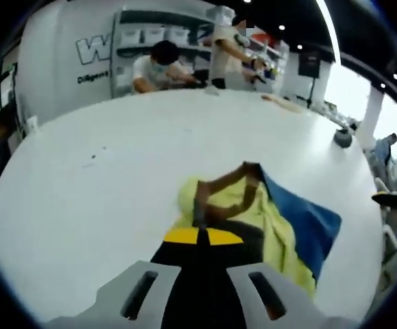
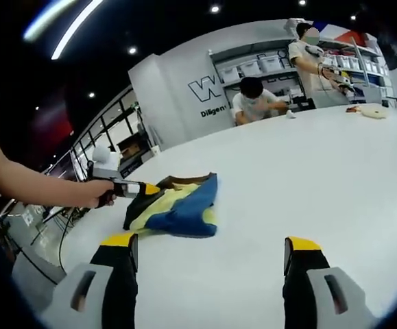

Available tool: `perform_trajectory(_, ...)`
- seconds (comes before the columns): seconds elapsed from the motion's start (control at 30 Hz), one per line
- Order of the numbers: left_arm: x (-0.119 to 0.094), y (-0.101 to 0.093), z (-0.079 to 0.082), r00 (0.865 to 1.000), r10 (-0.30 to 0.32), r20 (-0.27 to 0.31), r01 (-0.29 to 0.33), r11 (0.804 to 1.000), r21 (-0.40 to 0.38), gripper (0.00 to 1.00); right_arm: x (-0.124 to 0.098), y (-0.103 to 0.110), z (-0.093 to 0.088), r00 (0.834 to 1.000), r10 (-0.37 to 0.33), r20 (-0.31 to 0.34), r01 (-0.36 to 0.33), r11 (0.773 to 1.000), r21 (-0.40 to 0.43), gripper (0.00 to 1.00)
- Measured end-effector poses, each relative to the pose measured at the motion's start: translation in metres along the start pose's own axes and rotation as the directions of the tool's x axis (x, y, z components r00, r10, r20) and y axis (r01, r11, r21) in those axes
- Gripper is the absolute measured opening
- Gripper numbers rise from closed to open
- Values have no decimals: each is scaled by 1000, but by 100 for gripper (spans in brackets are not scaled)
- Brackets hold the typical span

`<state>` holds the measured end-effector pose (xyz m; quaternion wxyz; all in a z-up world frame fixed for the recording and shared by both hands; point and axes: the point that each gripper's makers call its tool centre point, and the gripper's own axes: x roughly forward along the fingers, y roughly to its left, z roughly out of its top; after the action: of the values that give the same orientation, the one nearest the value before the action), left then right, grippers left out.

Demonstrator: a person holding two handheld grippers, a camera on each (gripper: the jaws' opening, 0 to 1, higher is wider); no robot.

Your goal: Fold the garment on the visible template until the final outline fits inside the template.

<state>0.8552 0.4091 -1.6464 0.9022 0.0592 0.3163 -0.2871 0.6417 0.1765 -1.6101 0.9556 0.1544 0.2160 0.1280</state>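
Left tool clamps garment edge; white table lies wide around.

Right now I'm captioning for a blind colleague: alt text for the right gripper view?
A crumpled yellow, blue and brown garment lies on a large white table, with the left gripper, held in a person's hand, at its edge. The right gripper hangs open in the foreground.

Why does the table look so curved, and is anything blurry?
Fisheye lenses bend the white table in both views. In the left gripper view the garment near the left gripper is soft and blurred; the right gripper view shows it sharper under ceiling lights.
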Motion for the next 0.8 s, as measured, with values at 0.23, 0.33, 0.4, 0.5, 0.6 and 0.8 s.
perform_trajectory(0.23, -14, 2, 22, 996, -19, 92, 17, 1000, 19, 0, 1, -3, -1, 1000, -9, -3, 9, 1000, 7, 87)
perform_trajectory(0.33, -26, -4, 34, 993, -32, 115, 29, 999, 29, 0, 4, 1, -2, 1000, 1, -8, -1, 1000, 3, 87)
perform_trajectory(0.4, -43, -11, 45, 985, -70, 158, 56, 995, 88, 0, 8, 8, -2, 1000, 19, -16, -19, 1000, -11, 87)
perform_trajectory(0.5, -69, -23, 56, 978, -83, 193, 54, 987, 152, 0, 12, 19, -5, 998, 46, -32, -47, 998, -35, 86)
perform_trajectory(0.6, -87, -25, 62, 972, -92, 216, 55, 984, 171, 0, 14, 24, -5, 998, 58, -38, -60, 997, -44, 86)
perform_trajectory(0.8, -142, -39, 79, 951, -114, 286, 40, 966, 254, 0, 14, 38, -4, 995, 94, -46, -97, 993, -67, 86)
